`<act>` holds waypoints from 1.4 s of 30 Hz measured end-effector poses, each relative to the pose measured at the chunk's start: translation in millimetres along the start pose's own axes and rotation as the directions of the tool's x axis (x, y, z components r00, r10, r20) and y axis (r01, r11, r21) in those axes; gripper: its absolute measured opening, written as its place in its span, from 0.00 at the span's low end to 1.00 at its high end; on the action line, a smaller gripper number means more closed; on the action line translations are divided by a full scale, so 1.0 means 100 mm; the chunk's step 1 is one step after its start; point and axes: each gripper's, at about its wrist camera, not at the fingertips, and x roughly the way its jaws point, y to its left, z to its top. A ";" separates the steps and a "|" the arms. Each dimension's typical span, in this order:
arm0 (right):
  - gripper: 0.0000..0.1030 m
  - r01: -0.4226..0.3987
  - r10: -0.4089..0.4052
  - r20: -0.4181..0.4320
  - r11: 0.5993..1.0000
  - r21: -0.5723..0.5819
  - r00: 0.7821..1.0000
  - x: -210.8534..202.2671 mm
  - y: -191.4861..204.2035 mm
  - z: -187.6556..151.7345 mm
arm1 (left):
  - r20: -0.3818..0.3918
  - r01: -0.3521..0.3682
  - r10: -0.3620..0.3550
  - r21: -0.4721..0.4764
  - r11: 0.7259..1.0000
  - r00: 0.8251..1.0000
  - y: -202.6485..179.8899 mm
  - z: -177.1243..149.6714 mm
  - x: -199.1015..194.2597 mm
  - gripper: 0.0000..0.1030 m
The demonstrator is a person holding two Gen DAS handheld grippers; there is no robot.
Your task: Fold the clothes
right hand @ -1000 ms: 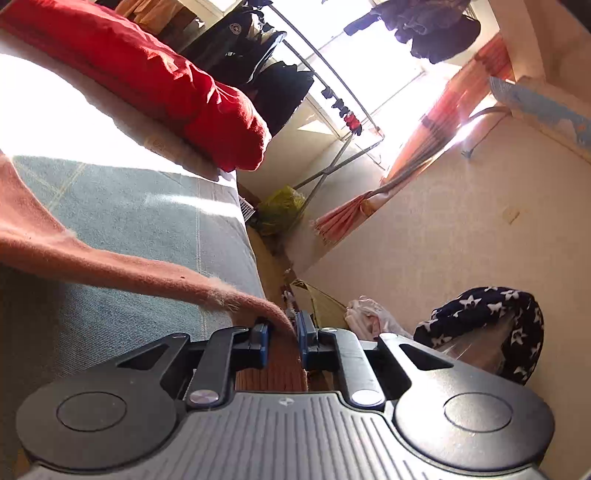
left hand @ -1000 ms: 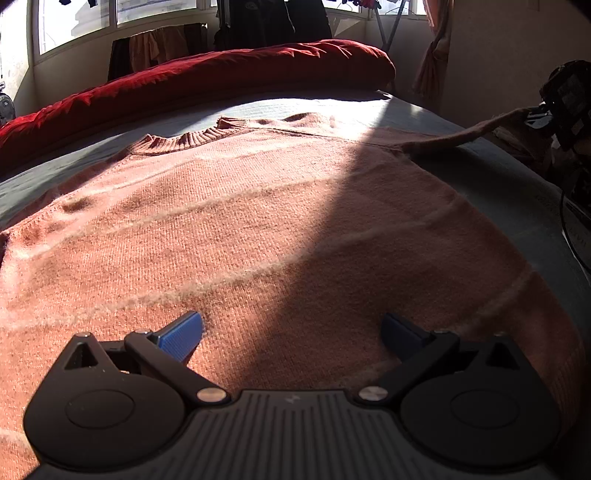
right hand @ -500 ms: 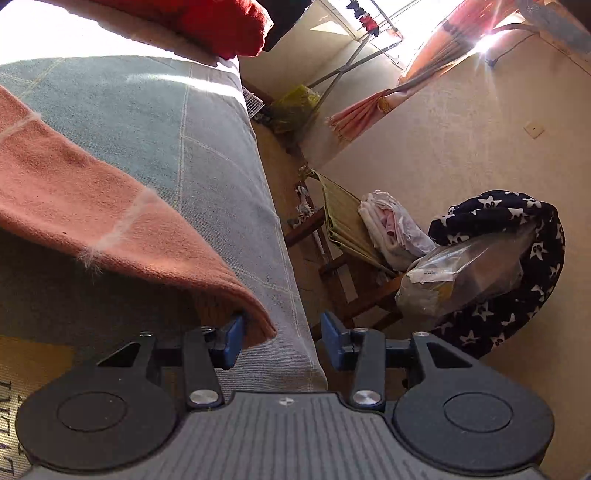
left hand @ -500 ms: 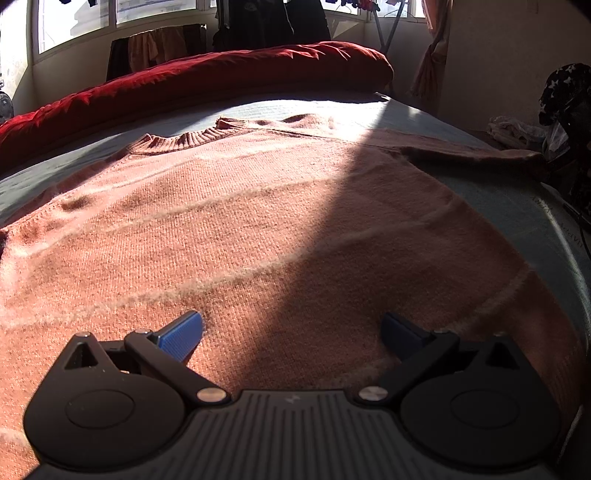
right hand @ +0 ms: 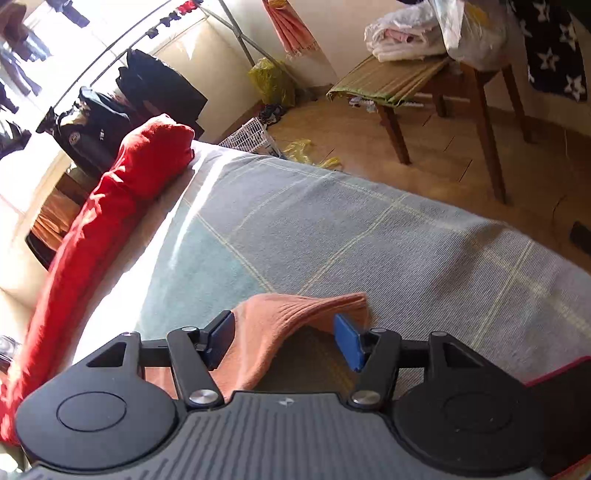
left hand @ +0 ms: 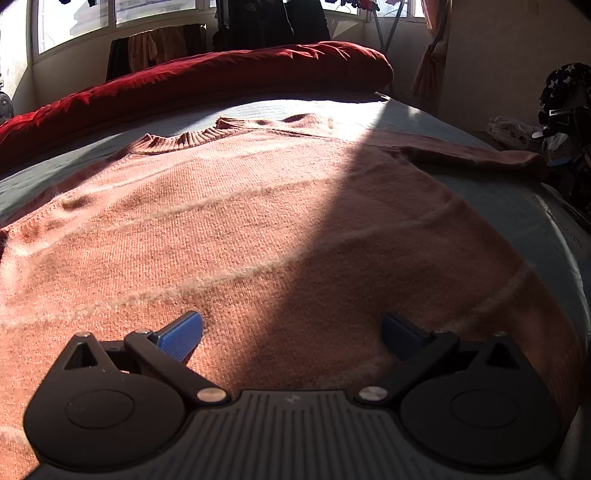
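A salmon-pink knitted sweater (left hand: 258, 221) with thin pale stripes lies flat on the bed, its collar at the far side. My left gripper (left hand: 291, 332) hovers open just above its lower part, nothing between the blue pads. The right sleeve (left hand: 472, 155) stretches out to the bed's right edge. In the right wrist view the sleeve's cuff (right hand: 295, 317) lies on the blue-grey bedspread (right hand: 388, 240) between the spread fingers of my right gripper (right hand: 286, 339). Its jaws are opening and the pads do not press the cuff.
A long red bolster (left hand: 221, 77) runs along the bed's far side. Beside the bed stand a wooden bench (right hand: 424, 85) with folded laundry, a star-patterned dark cloth (right hand: 550, 48), a clothes rack (right hand: 155, 22) and a yellow bag (right hand: 273, 81) on the floor.
My right gripper let go of the sleeve cuff, opened, and rolled and swung round over the bed. The sleeve dropped from raised to lying flat. The left gripper stayed still.
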 end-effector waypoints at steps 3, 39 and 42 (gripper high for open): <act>0.66 -0.062 0.065 -0.027 0.993 0.097 0.998 0.14 -0.07 -0.03 | -0.001 -0.003 0.003 -0.001 1.000 1.000 0.00 0.00 0.01 0.99; 0.56 0.103 -0.104 0.014 0.929 -0.355 0.994 0.74 0.47 -0.32 | -0.019 0.001 -0.001 0.006 1.000 1.000 0.01 0.04 0.01 0.99; 0.56 0.188 -0.172 0.078 0.923 -0.335 0.982 0.61 0.40 -0.28 | -0.015 -0.006 0.006 0.005 1.000 1.000 0.05 0.05 -0.03 0.99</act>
